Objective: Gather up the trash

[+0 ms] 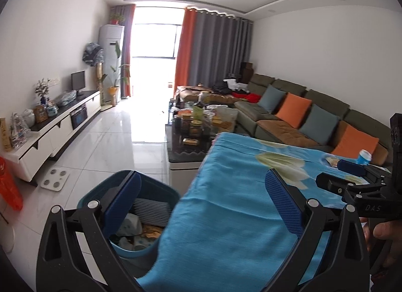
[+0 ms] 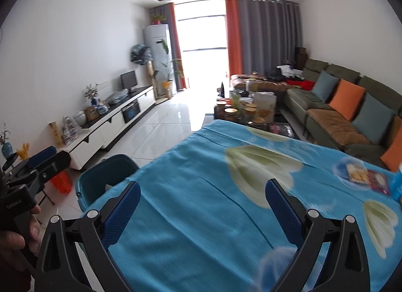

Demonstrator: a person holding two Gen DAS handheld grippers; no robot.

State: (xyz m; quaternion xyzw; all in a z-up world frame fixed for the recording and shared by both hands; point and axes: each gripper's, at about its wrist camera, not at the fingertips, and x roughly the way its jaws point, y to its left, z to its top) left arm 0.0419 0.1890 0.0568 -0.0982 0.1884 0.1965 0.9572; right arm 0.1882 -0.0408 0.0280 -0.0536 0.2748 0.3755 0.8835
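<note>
Blue-clothed counter (image 2: pixel 201 178) is seen with a snack wrapper (image 2: pixel 366 177) lying at its far right; light and crinkly, best pinched by an edge. Both hand-held grippers, left (image 1: pixel 202 201) and right (image 2: pixel 202 206), are held open and empty, the bin (image 1: pixel 160 189) beside the counter

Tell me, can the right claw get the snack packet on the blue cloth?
Probably yes. The right claw is open, and nothing lies on the blue cloth between it and the snack packet.
</note>
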